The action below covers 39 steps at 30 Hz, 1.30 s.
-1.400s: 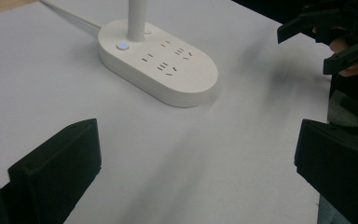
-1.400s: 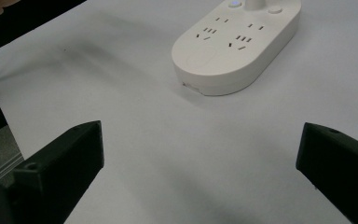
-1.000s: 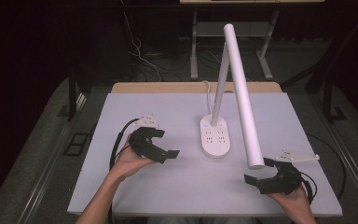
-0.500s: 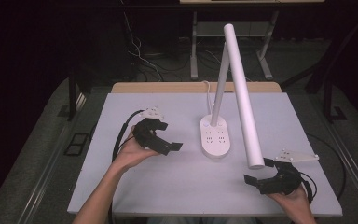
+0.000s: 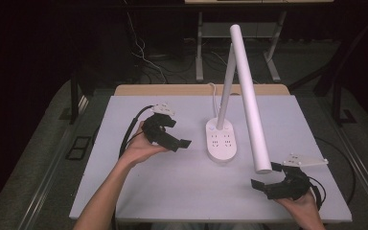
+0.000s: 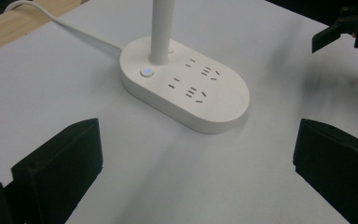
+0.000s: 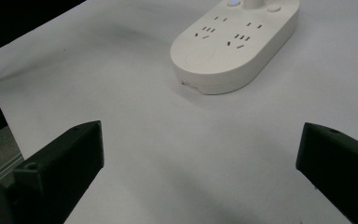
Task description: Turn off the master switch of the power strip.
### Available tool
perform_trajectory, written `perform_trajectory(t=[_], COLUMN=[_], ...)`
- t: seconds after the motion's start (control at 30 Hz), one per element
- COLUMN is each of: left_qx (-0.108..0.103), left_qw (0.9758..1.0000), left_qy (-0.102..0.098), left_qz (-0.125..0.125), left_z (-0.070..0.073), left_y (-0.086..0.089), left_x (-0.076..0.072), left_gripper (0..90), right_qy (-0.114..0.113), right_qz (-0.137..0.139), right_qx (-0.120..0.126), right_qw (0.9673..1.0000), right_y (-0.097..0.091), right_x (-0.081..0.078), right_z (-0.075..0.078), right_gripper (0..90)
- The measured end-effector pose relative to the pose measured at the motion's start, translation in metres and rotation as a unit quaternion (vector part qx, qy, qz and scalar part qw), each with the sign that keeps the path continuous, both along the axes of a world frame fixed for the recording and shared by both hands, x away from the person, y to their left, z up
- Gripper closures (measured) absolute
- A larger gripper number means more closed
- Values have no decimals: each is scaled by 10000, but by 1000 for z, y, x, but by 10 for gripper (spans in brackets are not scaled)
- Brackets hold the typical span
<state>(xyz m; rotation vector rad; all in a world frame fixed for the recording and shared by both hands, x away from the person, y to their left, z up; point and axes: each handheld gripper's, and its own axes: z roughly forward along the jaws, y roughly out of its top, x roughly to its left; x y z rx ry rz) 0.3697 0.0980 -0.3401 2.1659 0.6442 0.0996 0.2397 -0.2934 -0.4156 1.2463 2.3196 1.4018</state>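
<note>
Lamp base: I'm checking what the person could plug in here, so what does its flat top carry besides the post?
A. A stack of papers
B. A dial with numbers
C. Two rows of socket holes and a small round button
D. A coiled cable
C: in the left gripper view the lamp base shows two rows of socket holes and a round button beside the post.
</note>
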Motion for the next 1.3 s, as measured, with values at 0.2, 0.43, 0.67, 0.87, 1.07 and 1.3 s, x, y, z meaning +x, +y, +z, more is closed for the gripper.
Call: perform_trajectory(t=[0.2, 0.43, 0.67, 0.87, 1.07, 1.3], left_qx=[88, 59, 160, 124, 10, -39], left_qw=[9999, 10000, 9999, 9999, 9997, 9996], left_qy=[-30, 22, 26, 21, 79, 103], left_qz=[-76, -60, -19, 63, 214, 275], left_z=[1, -1, 0, 2, 1, -4], left_y=[-4, -13, -24, -29, -33, -38], left_x=[10, 20, 30, 37, 46, 56], left_gripper=[13, 18, 30, 35, 47, 64], right_qy=[-7, -12, -11, -13, -12, -7], right_qz=[-7, -5, 2, 4, 15, 10], right_qx=[2, -6, -1, -2, -24, -13], right_qw=[10000, 10000, 10000, 10000, 10000, 10000], right_y=[0, 0, 0, 0, 1, 0], right_x=[0, 0, 1, 1, 1, 2], right_z=[0, 0, 0, 0, -1, 0], right_gripper=[0, 1, 1, 0, 1, 1])
